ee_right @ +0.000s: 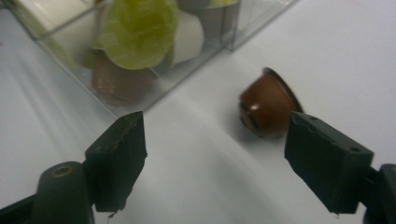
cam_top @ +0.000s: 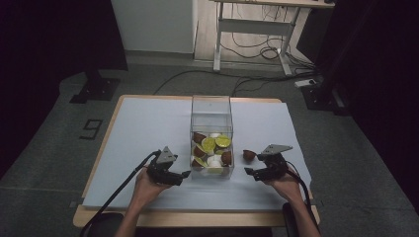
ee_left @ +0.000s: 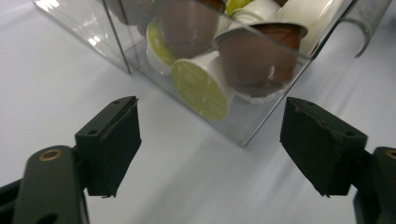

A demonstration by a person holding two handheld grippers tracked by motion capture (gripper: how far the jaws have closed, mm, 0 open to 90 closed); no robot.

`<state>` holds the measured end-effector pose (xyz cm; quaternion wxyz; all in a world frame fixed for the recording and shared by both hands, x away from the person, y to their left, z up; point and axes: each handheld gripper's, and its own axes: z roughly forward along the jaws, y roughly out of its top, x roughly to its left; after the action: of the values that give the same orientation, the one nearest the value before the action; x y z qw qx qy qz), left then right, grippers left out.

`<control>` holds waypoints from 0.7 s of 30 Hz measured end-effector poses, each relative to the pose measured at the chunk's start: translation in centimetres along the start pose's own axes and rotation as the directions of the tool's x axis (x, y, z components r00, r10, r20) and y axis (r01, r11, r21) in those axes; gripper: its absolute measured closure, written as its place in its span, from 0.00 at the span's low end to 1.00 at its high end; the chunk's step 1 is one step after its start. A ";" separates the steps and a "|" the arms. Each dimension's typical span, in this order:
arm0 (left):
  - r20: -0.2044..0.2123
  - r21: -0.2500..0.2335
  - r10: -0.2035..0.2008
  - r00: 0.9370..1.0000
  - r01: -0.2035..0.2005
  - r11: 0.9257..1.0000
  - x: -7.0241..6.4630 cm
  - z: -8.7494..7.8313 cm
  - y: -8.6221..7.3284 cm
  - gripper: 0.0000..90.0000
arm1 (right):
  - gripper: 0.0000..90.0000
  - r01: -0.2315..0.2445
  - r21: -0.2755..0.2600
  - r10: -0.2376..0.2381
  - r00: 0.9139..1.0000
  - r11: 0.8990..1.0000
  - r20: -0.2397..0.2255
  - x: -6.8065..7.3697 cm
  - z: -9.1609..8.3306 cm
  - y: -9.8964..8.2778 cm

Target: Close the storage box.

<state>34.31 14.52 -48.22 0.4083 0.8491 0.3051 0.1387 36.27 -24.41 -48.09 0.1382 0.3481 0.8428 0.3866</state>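
A clear plastic box [cam_top: 211,111] stands mid-table and holds several coffee capsules [cam_top: 212,148], brown, white and lime-lidded. One brown capsule [cam_top: 249,155] lies on its side on the white sheet just right of the box; it shows as the brown capsule [ee_right: 266,105] ahead of the right jaws. My left gripper [cam_top: 186,174] hovers at the box's front left corner, open and empty; through its camera the box [ee_left: 261,116] is close ahead. My right gripper [cam_top: 249,172] is open and empty, just in front of the loose capsule.
A white sheet [cam_top: 148,128] covers the wooden table [cam_top: 106,143]. Cables trail from both grippers toward the near edge. A desk frame [cam_top: 257,29] and floor cables lie beyond the table.
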 end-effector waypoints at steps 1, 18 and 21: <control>0.003 -0.003 0.001 1.000 -0.001 1.000 -0.1 0.0 0.1 0.24 | 0.25 0.007 -0.001 -0.007 1.000 1.000 -0.009 0.2 0.0 0.1; 0.044 -0.012 0.032 0.999 -0.031 0.999 -0.5 0.6 0.8 0.33 | 0.34 0.051 -0.027 -0.053 0.993 0.998 -0.106 2.8 0.6 1.8; 0.050 -0.010 0.037 0.998 -0.037 0.999 -0.5 0.7 0.8 0.35 | 0.37 0.052 -0.030 -0.055 0.991 0.998 -0.123 3.2 0.8 2.0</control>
<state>34.56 13.36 -48.06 0.4168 0.8560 0.2784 0.1264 35.38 -20.85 -46.97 0.1008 0.2990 0.8534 0.4149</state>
